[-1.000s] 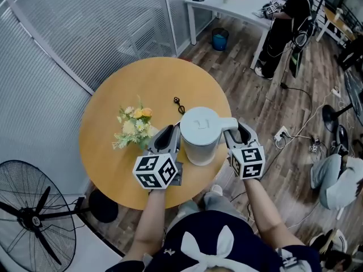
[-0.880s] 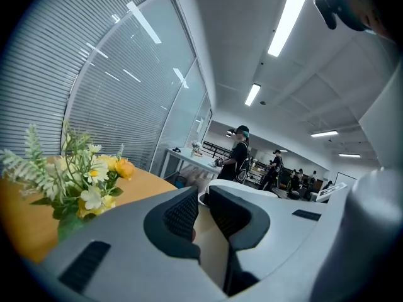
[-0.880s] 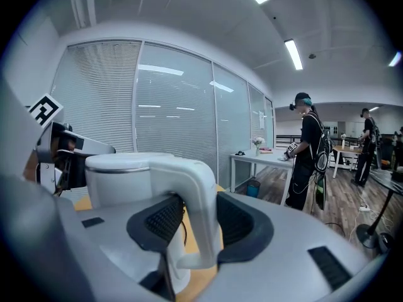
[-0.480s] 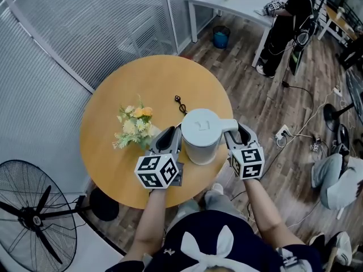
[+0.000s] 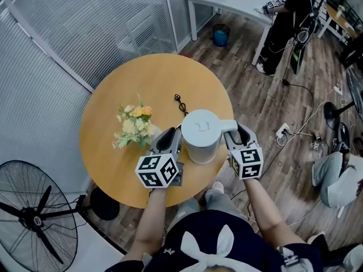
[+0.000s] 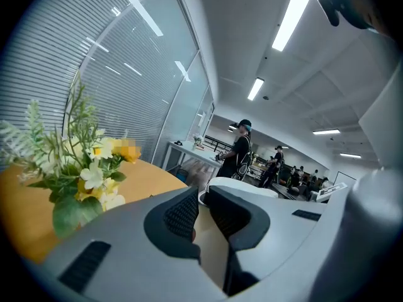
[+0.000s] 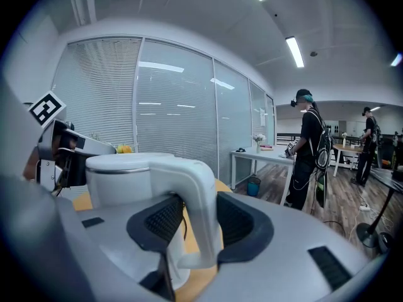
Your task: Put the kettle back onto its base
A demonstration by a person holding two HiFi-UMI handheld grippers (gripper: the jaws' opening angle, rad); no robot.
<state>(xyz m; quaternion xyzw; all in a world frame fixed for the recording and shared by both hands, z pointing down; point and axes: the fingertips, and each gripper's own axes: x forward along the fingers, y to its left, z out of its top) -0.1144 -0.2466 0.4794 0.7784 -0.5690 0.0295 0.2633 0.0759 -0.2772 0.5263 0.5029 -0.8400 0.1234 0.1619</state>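
Our right gripper (image 7: 192, 214) clamps the white plastic kettle's (image 5: 199, 130) handle (image 7: 198, 175); our left gripper (image 6: 201, 201), just left of it, stands barely parted and empty.

The round wooden surface (image 5: 113, 169) carries three items. The white plastic kettle (image 5: 199, 132) stands toward the near right edge. The bunch of yellow and white artificial flowers (image 5: 133, 126) lies to its left. The thin black cable (image 5: 180, 103) lies just behind the kettle.

The left tongs (image 5: 168, 137) sit between flowers and kettle, just beside the kettle's left flank, with nothing between the jaws. The right tongs (image 5: 239, 135) are at the kettle's right, with the jaws closed on either side of its handle.

On the floor, the black pedestal fan (image 5: 34, 220) stands to the near left of the surface. The white rectangular desk (image 5: 249, 7) stands well behind at the right, with the blue bin (image 5: 221, 36) under it. A person in dark clothing (image 5: 286, 21) stands at its right end.
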